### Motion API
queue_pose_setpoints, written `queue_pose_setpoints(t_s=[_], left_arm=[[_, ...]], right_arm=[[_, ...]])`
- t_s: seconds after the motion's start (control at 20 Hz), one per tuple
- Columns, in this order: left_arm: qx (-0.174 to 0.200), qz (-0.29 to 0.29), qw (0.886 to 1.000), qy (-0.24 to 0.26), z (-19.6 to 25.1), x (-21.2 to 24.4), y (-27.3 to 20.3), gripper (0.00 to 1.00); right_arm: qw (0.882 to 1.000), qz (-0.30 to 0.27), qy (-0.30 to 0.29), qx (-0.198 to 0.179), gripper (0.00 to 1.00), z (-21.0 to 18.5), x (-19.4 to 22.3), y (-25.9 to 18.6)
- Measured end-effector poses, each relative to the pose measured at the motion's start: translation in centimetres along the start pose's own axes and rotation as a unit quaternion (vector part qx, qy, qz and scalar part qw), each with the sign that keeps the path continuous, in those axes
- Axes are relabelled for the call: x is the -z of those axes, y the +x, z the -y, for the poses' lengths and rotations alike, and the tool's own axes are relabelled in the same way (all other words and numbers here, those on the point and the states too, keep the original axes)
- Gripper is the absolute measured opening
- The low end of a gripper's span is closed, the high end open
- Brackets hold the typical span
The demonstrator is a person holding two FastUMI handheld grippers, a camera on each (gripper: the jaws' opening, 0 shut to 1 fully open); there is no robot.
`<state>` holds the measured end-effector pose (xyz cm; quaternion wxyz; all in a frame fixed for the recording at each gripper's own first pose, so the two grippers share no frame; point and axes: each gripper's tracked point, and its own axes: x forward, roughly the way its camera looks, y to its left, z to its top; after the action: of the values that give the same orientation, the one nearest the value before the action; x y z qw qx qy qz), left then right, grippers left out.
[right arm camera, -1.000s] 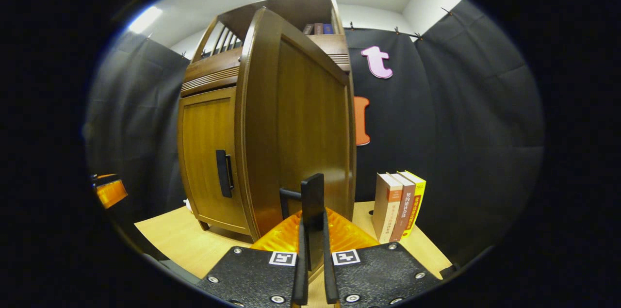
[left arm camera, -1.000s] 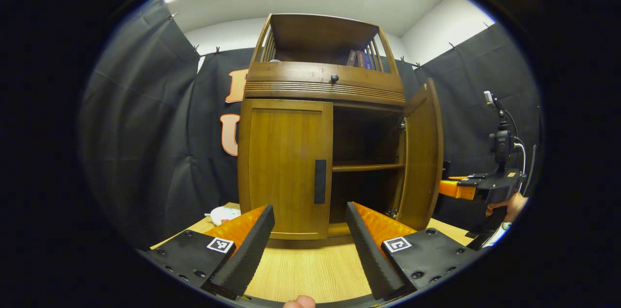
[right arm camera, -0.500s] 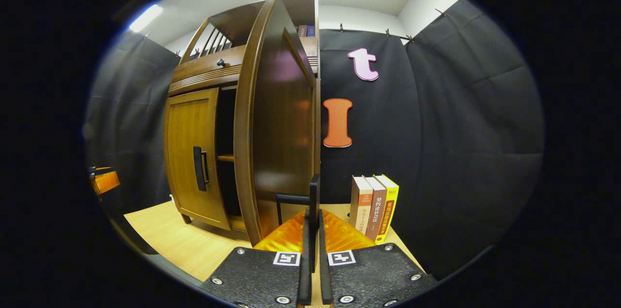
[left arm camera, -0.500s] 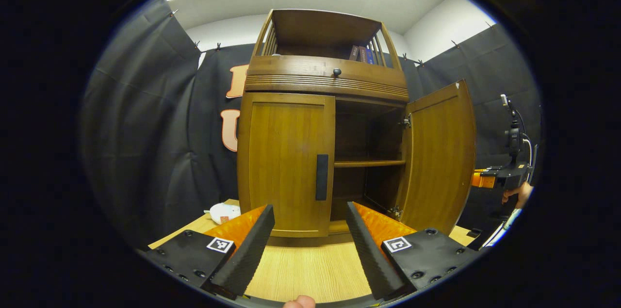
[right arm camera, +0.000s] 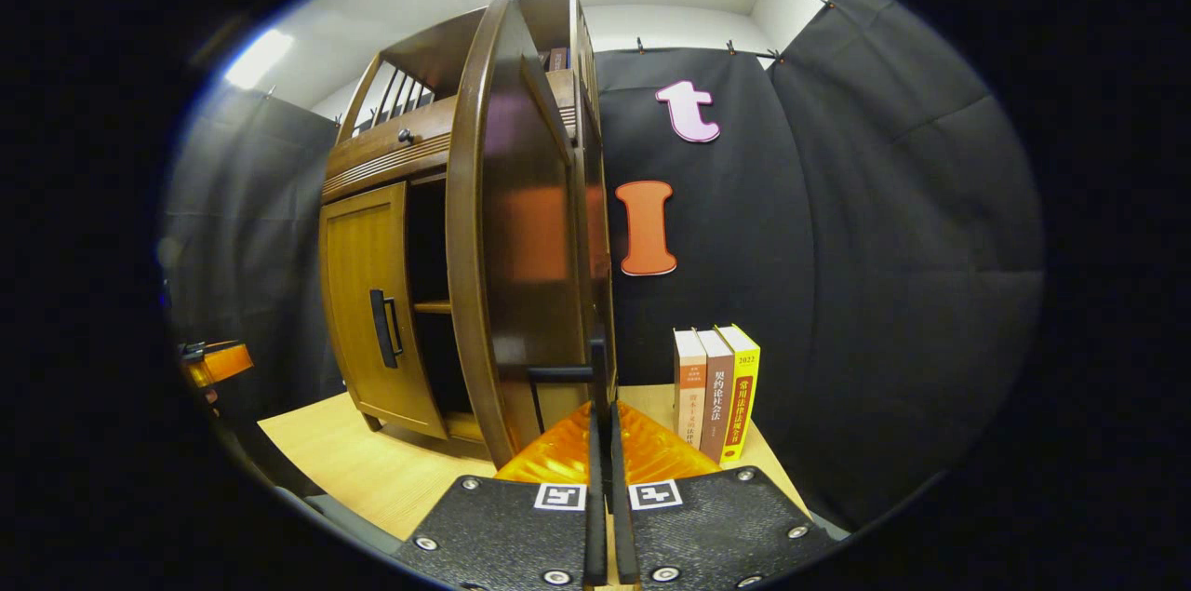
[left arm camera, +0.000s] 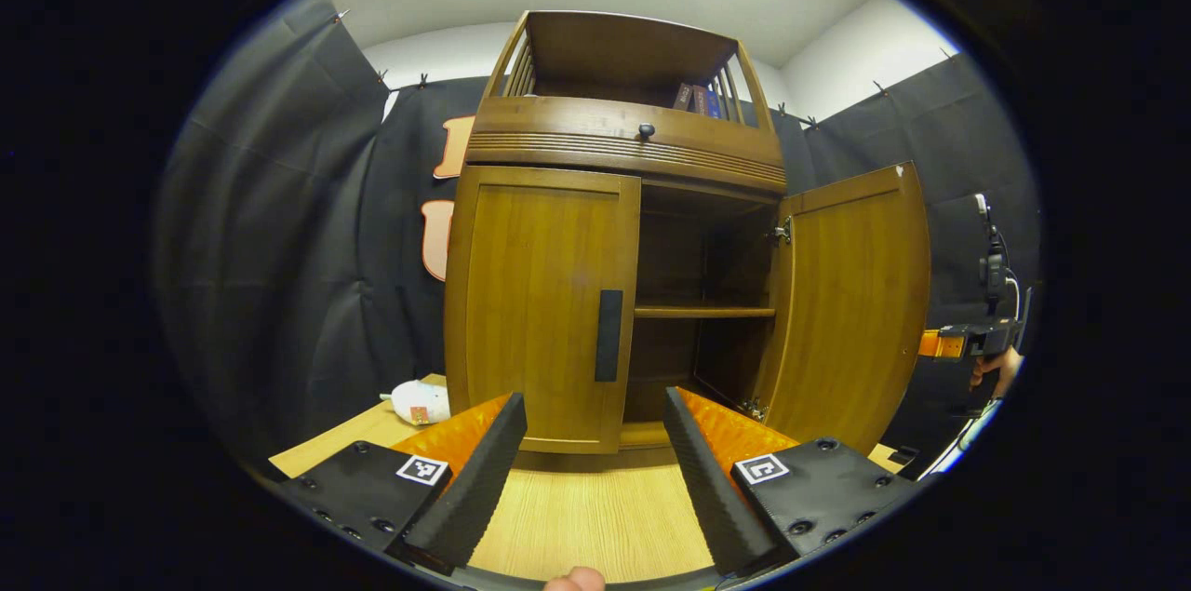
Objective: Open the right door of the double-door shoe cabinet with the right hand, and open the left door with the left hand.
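The wooden shoe cabinet (left arm camera: 623, 144) stands on a light wood table (left arm camera: 586, 517). Its left door (left arm camera: 535, 312) is closed, with a black vertical handle (left arm camera: 608, 335) on its right edge. The right door (left arm camera: 851, 312) stands swung wide, baring a dark inside with one shelf (left arm camera: 704, 312). My left gripper (left arm camera: 595, 442) is open, low in front of the left door and apart from it. In the right gripper view the right door (right arm camera: 507, 228) is seen nearly edge-on. My right gripper (right arm camera: 605, 419) is shut on that door's black handle (right arm camera: 595, 372). The left door's handle (right arm camera: 383, 328) shows further left.
Three books (right arm camera: 716, 391) stand upright on the table right of the cabinet, against the cloth wall. A small white object (left arm camera: 419, 402) lies on the table left of the cabinet. More books (left arm camera: 696, 98) sit on the cabinet's top shelf. A hand (left arm camera: 1000, 368) holds the right gripper (left arm camera: 968, 340).
The right door has swung further open, pulled by my right gripper, which stayed shut on the handle. My left gripper has stayed open and barely shifted.
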<state>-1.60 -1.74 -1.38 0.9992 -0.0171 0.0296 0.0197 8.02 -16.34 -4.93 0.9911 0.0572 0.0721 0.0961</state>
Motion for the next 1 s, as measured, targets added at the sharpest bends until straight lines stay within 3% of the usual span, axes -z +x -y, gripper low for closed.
queue_pose_setpoints(t_s=[0.25, 0.3, 0.35, 0.4, 0.45, 0.5, 0.55, 0.6, 0.65, 0.7, 0.85, 1.0], left_arm=[[0.008, -0.004, 1.000, 0.005, 1.0, 0.7, 1.2, 0.93], [0.012, -0.006, 1.000, 0.006, 1.2, 0.7, 1.6, 0.99], [0.016, -0.004, 1.000, 0.010, 1.5, 0.6, 2.2, 0.99], [0.020, 0.000, 1.000, 0.015, 1.7, 0.2, 2.9, 0.99], [0.026, 0.002, 1.000, 0.016, 2.1, 0.0, 3.8, 0.99], [0.033, 0.001, 0.999, 0.016, 2.4, 0.0, 4.9, 0.99], [0.043, 0.001, 0.999, 0.015, 2.8, -0.4, 6.2, 0.93], [0.048, 0.004, 0.999, 0.016, 3.0, -0.7, 7.4, 0.96], [0.052, 0.007, 0.998, 0.018, 3.0, -1.1, 8.8, 0.95], [0.052, 0.009, 0.998, 0.022, 3.0, -1.3, 10.1, 0.93], [0.050, 0.010, 0.998, 0.038, 3.0, -1.4, 14.1, 0.97], [0.045, 0.002, 0.998, 0.047, 2.5, -0.7, 17.5, 0.99]], right_arm=[[1.000, 0.011, 0.006, 0.022, 0.04, 1.7, -0.1, -2.6], [0.999, 0.010, 0.002, 0.031, 0.12, 2.2, 0.1, -2.9], [0.999, 0.015, -0.004, 0.037, 0.05, 2.4, -0.1, -3.2], [0.999, 0.018, -0.005, 0.040, 0.12, 2.3, -0.3, -3.5], [0.999, 0.018, -0.005, 0.044, 0.05, 2.2, -0.4, -3.9], [0.998, 0.016, -0.007, 0.052, 0.05, 2.2, -0.3, -4.2], [0.998, 0.012, -0.010, 0.060, 0.06, 2.2, -0.3, -4.4], [0.998, 0.010, -0.014, 0.067, 0.14, 2.1, -0.3, -4.6], [0.997, 0.011, -0.019, 0.073, 0.08, 1.7, -0.4, -4.9], [0.997, 0.014, -0.024, 0.078, 0.10, 1.4, -0.5, -5.1], [0.995, 0.014, -0.045, 0.089, 0.45, 0.6, -0.1, -5.7], [0.996, 0.013, -0.027, 0.087, 0.80, -0.4, 0.5, -6.5]])
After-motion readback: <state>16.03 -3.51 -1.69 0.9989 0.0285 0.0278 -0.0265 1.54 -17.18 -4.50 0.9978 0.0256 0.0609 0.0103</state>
